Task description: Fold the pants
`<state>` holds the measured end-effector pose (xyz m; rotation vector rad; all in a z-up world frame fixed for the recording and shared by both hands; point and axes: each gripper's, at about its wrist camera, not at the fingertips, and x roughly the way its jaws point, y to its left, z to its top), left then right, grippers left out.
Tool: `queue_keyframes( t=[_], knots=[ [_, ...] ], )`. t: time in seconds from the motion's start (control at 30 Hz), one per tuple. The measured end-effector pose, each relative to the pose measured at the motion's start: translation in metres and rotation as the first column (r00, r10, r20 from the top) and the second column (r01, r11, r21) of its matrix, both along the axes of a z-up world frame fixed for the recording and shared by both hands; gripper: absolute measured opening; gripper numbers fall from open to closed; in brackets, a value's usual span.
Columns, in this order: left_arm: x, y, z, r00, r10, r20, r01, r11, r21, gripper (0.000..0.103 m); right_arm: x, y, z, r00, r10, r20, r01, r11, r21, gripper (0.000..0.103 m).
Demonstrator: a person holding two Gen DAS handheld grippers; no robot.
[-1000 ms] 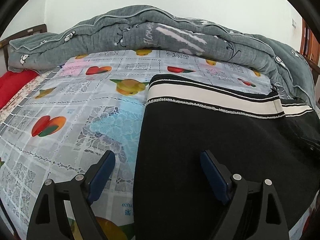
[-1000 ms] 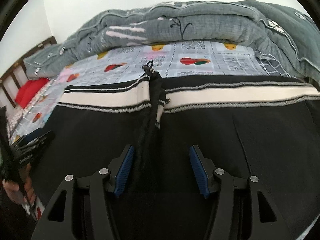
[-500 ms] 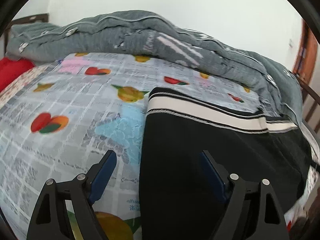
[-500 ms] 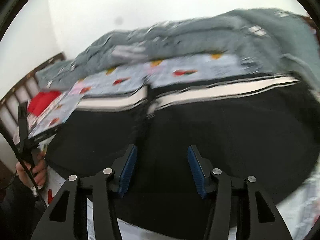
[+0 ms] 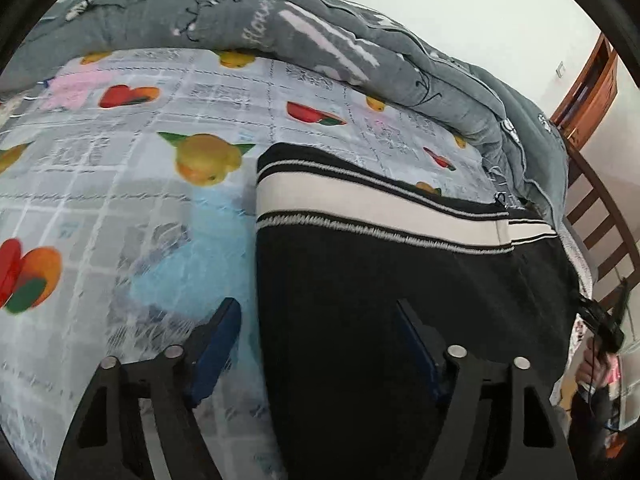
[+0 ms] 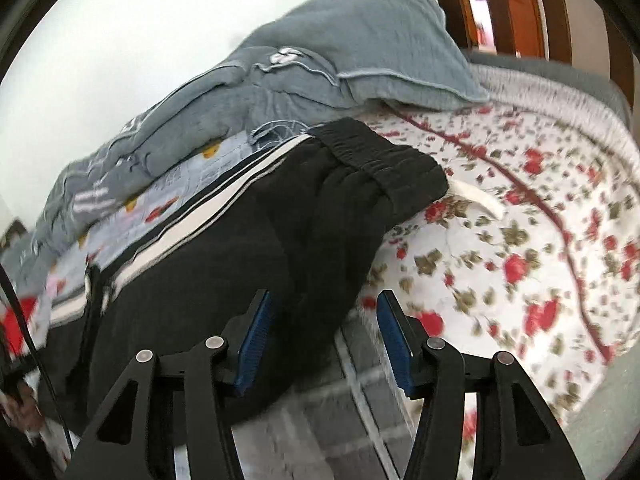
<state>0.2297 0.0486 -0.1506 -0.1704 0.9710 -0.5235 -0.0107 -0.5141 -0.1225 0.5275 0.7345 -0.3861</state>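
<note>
Both grippers are apart and hold nothing: the left gripper [image 5: 316, 356] straddles the edge of the black pants [image 5: 400, 280], the right gripper [image 6: 326, 336] its 3 o'clock edge. The pants lie on the bed sheet [image 5: 120, 208], seemingly folded lengthwise; the cross folds are left. At 12 o'clock lies a grey quilt [image 5: 248, 12].

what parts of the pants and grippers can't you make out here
- Pants, left wrist view: the lower part is cut off by the bottom edge and the left hand-held gripper.
- Pants, right wrist view: the near edge is hidden behind the right hand-held gripper.
- Drawstring: blurred.
</note>
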Motion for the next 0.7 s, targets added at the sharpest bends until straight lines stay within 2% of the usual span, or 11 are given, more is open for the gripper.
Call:
queue_keyframes(
  t=[0.1,0.2,0.27,0.33,0.37,0.43,0.53,0.7],
  knots=[
    [0.011,-0.003,-0.002,1.000,0.006,-0.026,-0.007,1.000,-0.021,0.063,0.021,-0.013,-0.007,0.999,-0.031,0.006,0.031,0.999,0.026,0.053],
    [0.023,-0.005,-0.004,0.998,0.050,-0.048,-0.051,0.998,-0.020,0.047,0.046,-0.030,-0.022,0.998,-0.056,-0.025,0.058,0.996,0.073,0.053],
    [0.026,-0.005,-0.005,0.995,0.086,-0.046,-0.087,0.996,-0.004,0.031,0.050,-0.034,-0.025,0.997,-0.070,-0.033,0.072,0.994,0.079,0.044],
    [0.025,-0.004,-0.004,0.994,0.108,-0.029,-0.108,0.994,0.002,0.021,0.055,-0.024,-0.017,0.997,-0.073,-0.036,0.074,0.997,0.020,0.025],
    [0.024,-0.003,-0.003,0.994,0.110,-0.020,-0.111,0.994,-0.007,0.016,0.055,-0.021,-0.013,0.997,-0.073,-0.032,0.072,0.997,-0.008,0.022],
    [0.021,0.000,0.003,0.994,0.112,0.003,-0.112,0.993,-0.029,0.013,0.055,-0.010,0.002,0.998,-0.064,0.004,0.064,0.996,-0.069,0.016],
    [0.013,0.005,0.019,0.991,0.116,0.062,-0.113,0.992,-0.048,0.012,0.064,0.004,0.028,0.998,-0.049,0.041,0.054,0.991,-0.119,0.013],
    [0.018,0.033,0.047,0.987,0.134,0.084,-0.134,0.991,-0.006,0.012,0.083,0.042,0.075,0.993,0.035,0.111,-0.018,0.989,-0.149,0.012]
  ],
)
